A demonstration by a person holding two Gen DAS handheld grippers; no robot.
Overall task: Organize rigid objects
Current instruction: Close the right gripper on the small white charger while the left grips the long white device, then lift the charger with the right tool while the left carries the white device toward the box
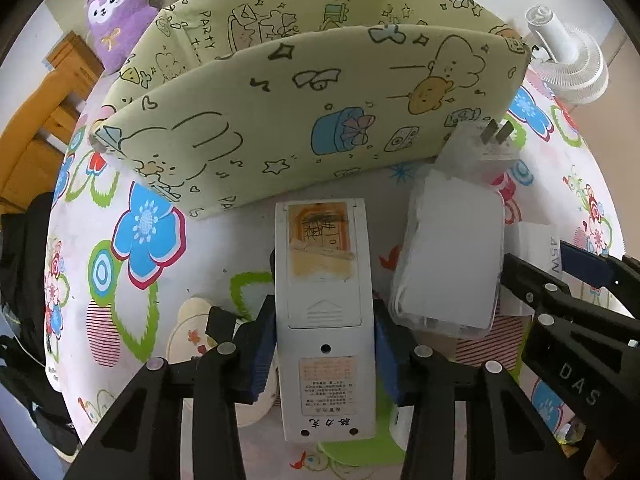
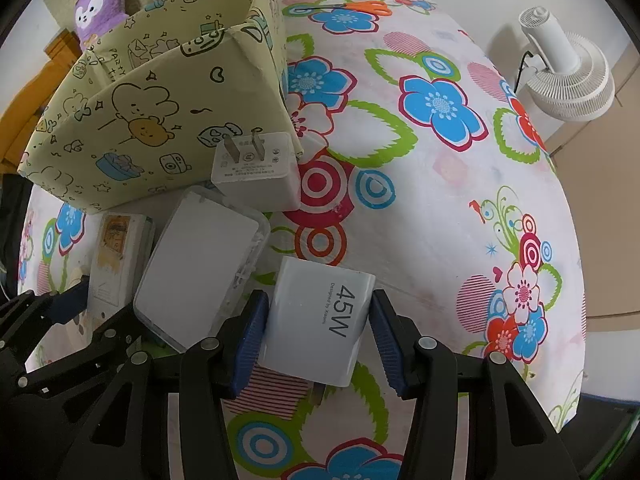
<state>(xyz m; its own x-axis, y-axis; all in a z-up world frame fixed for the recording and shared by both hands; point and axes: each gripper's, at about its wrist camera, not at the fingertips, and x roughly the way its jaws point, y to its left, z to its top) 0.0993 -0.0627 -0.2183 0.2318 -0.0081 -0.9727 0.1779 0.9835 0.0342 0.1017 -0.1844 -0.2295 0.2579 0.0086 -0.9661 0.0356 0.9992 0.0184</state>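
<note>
Remote control (image 1: 325,312): white, face down on the desk, lying from 6 toward 12 o'clock in the left wrist view, top end touching or nearly touching the fabric bin's front wall.
Left claw (image 1: 325,350): closed on the remote's lower half, blue pads pressed against both long edges.
45W charger (image 2: 320,322): white block lying flat at 6 o'clock in the right wrist view, label up.
Right claw (image 2: 318,338): closed on the charger, one pad on each side.
Fabric bin (image 1: 280,120): pale green with cartoon print, open top, soft walls, at 12 o'clock from both claws.
Neighbours: clear-cased white box (image 2: 200,264) between remote and charger; plug adapter (image 2: 258,170) leaning against the bin, prongs up.
Risk, remote: smooth and long, held low on its length, likely to pivot or slip out on lifting.
Risk, crowding: claws close together, could knock the white box or each other.
Risk, bin: soft wall may fold if an object catches the rim.
Surface: desk (image 2: 440,208) under a bright flowered cloth, round edge falling away at 3 o'clock.
Room: white fan (image 2: 568,76), purple plush (image 1: 116,12), orange scissors (image 2: 370,7), glass jar beyond.
</note>
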